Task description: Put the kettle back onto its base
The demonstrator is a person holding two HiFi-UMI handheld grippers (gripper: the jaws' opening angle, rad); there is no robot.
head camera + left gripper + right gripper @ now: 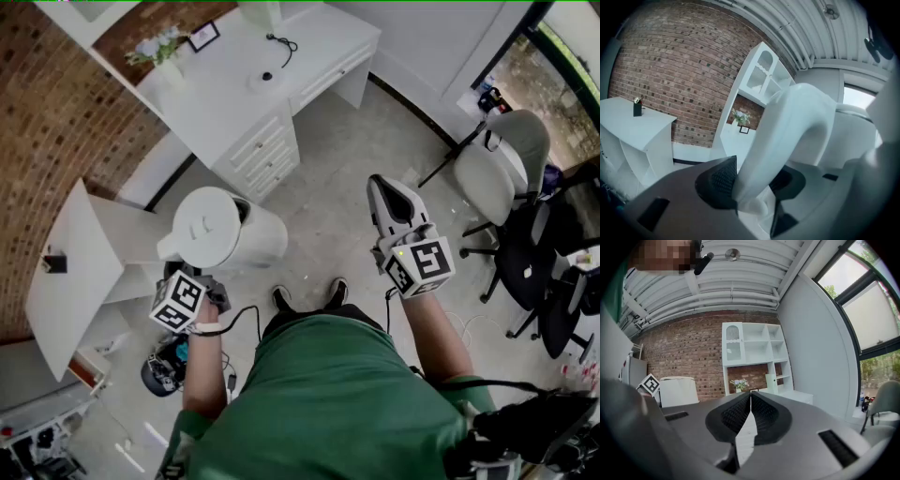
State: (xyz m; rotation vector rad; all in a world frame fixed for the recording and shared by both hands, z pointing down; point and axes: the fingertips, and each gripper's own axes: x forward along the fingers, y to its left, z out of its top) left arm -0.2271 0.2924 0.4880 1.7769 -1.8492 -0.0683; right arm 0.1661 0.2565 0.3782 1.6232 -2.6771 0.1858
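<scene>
counts: one kettle, one base, two grippers, one desk, one pale chair, one black chair
kettle look: white all over, plain round lid, smooth body, thick arched handle
kettle axis: upright, long axis vertical, lid up; handle faces the person; spout side cannot be told
kettle place: held up over the floor, near the desk's drawers, well apart from the base
base: small round disc with a cord, on the desk top
left gripper: jaws wide apart, clamped on the lower handle, carrying the kettle
right gripper: jaws pressed together, nothing between them, beside the kettle
</scene>
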